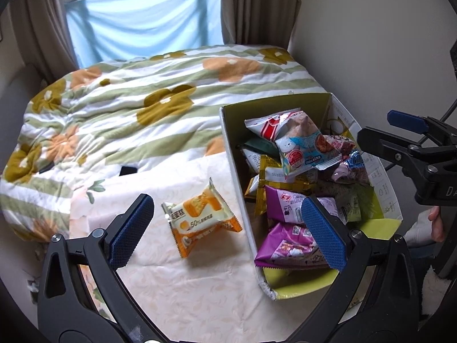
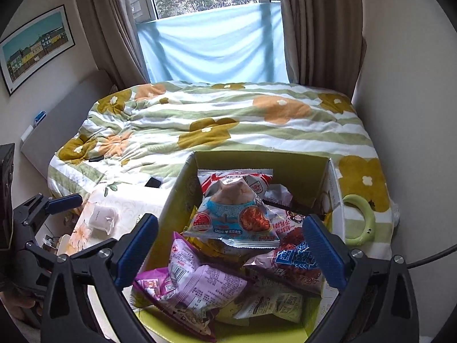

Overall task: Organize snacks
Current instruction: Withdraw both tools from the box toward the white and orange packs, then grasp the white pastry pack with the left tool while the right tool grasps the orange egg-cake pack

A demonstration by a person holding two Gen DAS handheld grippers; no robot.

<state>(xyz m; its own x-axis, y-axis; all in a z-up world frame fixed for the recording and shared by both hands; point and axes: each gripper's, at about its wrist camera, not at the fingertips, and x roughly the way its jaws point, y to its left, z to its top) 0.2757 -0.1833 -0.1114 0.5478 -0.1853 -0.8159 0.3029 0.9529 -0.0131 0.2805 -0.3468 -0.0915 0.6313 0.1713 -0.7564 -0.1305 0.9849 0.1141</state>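
An orange and white snack packet (image 1: 201, 219) lies alone on the pale floral cloth (image 1: 182, 291), just left of an open cardboard box (image 1: 232, 154) with a green inside. The box holds several snack packets: a blue and white shrimp packet (image 1: 300, 143) on top and purple packets (image 1: 285, 245) at the front. My left gripper (image 1: 228, 231) is open and empty, hovering over the orange packet and the box's left wall. My right gripper (image 2: 231, 253) is open and empty above the box (image 2: 174, 197), over the shrimp packet (image 2: 234, 211) and purple packets (image 2: 194, 283).
The box stands at the edge of a bed with a flowered green-striped quilt (image 1: 137, 105). A small white case (image 2: 102, 217) lies on the cloth left of the box. A green ring (image 2: 358, 220) lies right of it. Curtains and a window are behind.
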